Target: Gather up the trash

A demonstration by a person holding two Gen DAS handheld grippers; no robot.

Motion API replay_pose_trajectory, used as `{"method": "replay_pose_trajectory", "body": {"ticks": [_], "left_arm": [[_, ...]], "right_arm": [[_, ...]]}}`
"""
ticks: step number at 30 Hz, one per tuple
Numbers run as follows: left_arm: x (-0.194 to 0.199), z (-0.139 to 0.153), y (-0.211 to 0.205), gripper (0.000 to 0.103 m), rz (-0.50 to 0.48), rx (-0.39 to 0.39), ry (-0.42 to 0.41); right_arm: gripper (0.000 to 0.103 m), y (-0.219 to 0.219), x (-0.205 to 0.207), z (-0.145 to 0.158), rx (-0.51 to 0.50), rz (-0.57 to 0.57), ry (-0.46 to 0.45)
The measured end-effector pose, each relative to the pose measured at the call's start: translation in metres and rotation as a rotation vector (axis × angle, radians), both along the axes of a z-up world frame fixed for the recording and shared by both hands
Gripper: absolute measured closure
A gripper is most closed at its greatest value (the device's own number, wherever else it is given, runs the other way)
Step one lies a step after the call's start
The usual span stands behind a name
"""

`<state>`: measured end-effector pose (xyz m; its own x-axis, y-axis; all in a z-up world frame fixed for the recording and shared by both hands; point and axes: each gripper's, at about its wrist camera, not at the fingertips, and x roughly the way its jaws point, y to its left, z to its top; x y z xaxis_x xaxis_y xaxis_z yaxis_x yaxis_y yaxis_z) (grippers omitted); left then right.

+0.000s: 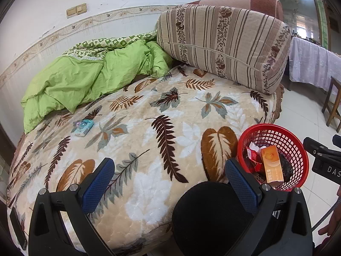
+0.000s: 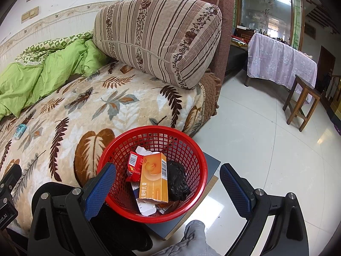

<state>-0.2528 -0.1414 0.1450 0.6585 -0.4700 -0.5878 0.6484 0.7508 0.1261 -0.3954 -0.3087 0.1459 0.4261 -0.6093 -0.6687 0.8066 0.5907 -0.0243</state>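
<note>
Trash sits in one red basket (image 2: 198, 166), lower centre of the right view: one orange box (image 2: 153, 179) with Chinese print and a barcode, one red packet (image 2: 134, 166) with a barcode, one black bag (image 2: 178, 181), some white scraps. One blue packet (image 1: 84, 125) lies on the bed (image 1: 149, 128), left of centre. Left gripper (image 1: 169, 179): jaws wide apart, empty. Right gripper (image 2: 168, 185): jaws wide apart over the basket, empty.

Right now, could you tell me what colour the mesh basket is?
Red basket, clearest in the right wrist view.
</note>
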Motion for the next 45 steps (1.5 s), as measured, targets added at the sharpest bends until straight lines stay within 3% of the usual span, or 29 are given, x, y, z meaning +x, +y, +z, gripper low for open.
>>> {"method": "replay_pose_trajectory", "body": {"ticks": [45], "left_arm": [[0.0, 0.0001, -0.0001, 0.0, -0.009, -0.005, 0.007]], "right_arm": [[0.004, -0.0012, -0.0005, -0.0036, 0.005, 0.006, 0.006]]}}
